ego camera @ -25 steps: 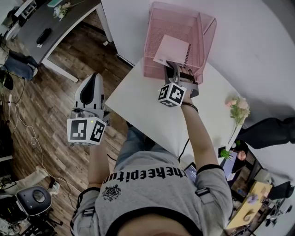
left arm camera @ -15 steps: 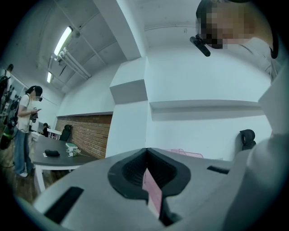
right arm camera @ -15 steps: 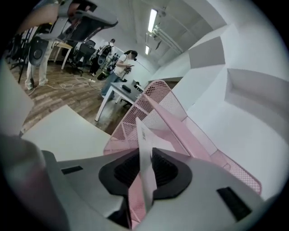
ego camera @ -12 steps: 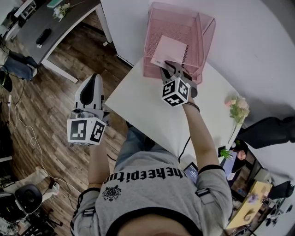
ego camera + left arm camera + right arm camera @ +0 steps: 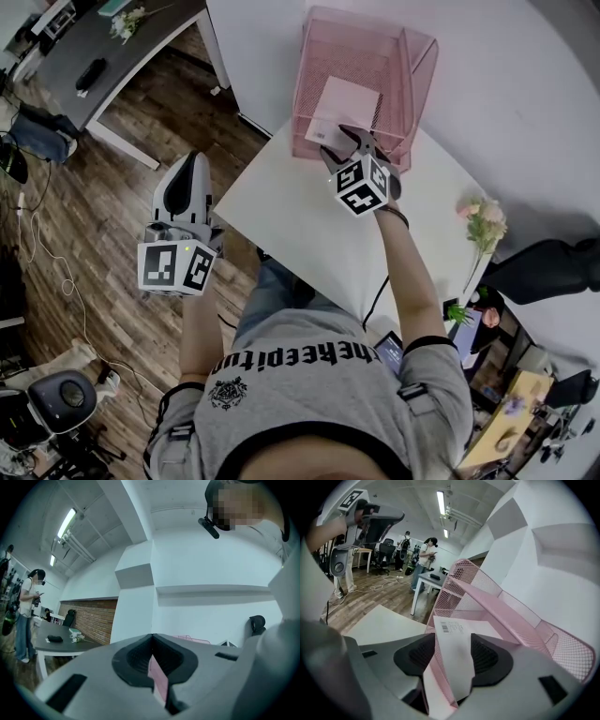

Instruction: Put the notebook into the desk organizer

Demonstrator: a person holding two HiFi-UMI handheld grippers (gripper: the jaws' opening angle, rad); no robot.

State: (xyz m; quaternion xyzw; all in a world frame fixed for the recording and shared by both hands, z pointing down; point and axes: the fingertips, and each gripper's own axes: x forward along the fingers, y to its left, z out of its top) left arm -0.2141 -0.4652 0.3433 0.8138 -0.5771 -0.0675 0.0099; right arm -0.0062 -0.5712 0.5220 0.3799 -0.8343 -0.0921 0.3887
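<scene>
A pink wire-mesh desk organizer (image 5: 311, 56) stands at the far edge of the white table (image 5: 281, 211). The pale pink notebook (image 5: 344, 103) lies tilted inside it, its near end over the front rim. My right gripper (image 5: 349, 141) is at that front rim. In the right gripper view the notebook (image 5: 457, 634) runs between the jaws of my right gripper (image 5: 454, 656) into the organizer (image 5: 506, 606). The jaws are opening and a gap shows beside the notebook. My left gripper (image 5: 190, 161) hangs over the floor left of the table with its jaws closed together and nothing held (image 5: 152, 660).
A bunch of flowers (image 5: 483, 225) lies at the table's right end. A dark desk (image 5: 103, 47) stands at the upper left over wood floor with cables. An office chair (image 5: 61, 403) is at the lower left. People stand far back (image 5: 427, 555).
The right gripper's jaws have spread apart from the notebook and the gripper has shifted slightly. The notebook has settled deeper into the organizer. The left gripper has stayed put.
</scene>
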